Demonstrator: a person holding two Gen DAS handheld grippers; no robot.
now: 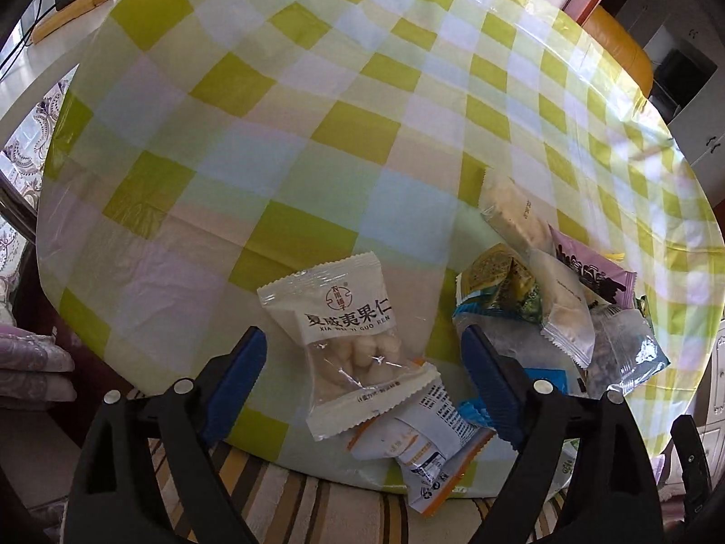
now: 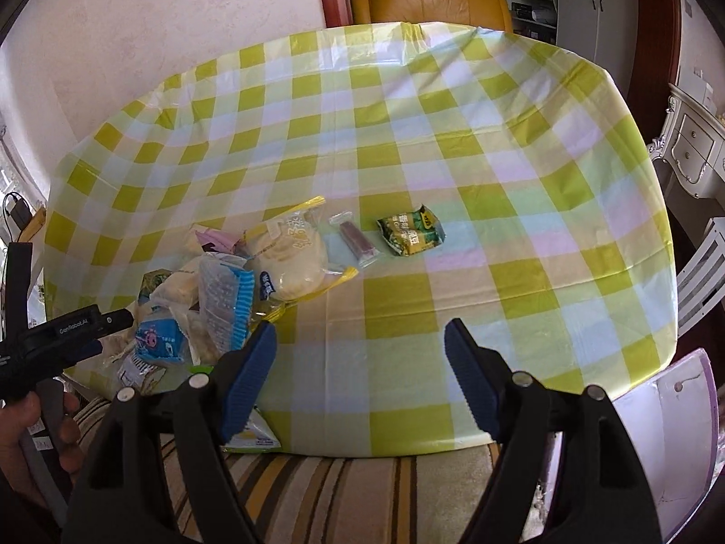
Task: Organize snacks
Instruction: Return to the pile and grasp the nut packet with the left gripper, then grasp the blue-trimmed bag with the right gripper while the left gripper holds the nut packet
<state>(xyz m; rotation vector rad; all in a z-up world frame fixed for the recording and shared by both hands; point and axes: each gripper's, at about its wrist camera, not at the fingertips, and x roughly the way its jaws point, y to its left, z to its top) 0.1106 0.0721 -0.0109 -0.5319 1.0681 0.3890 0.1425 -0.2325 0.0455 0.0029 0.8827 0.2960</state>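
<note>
In the left wrist view a white nut packet point(image 1: 349, 340) with Chinese lettering lies between the open fingers of my left gripper point(image 1: 362, 362), not pinched. Under it lies a white and orange packet point(image 1: 426, 458). A heap of snack packets point(image 1: 553, 299) sits to its right. In the right wrist view my right gripper point(image 2: 362, 362) is open and empty over the near table edge. The same heap point(image 2: 217, 290) lies to its left, with a yellow-edged bun packet point(image 2: 294, 254). A purple bar point(image 2: 355, 238) and a green packet point(image 2: 410, 231) lie apart beyond it.
The round table point(image 2: 453, 136) wears a green checked plastic cloth. A yellow leather chair point(image 2: 430, 0) stands behind it, a white dresser point(image 2: 688, 145) at the right. A striped cushion point(image 2: 340, 489) lies below the near edge. My left gripper's body point(image 2: 54, 340) shows at the left.
</note>
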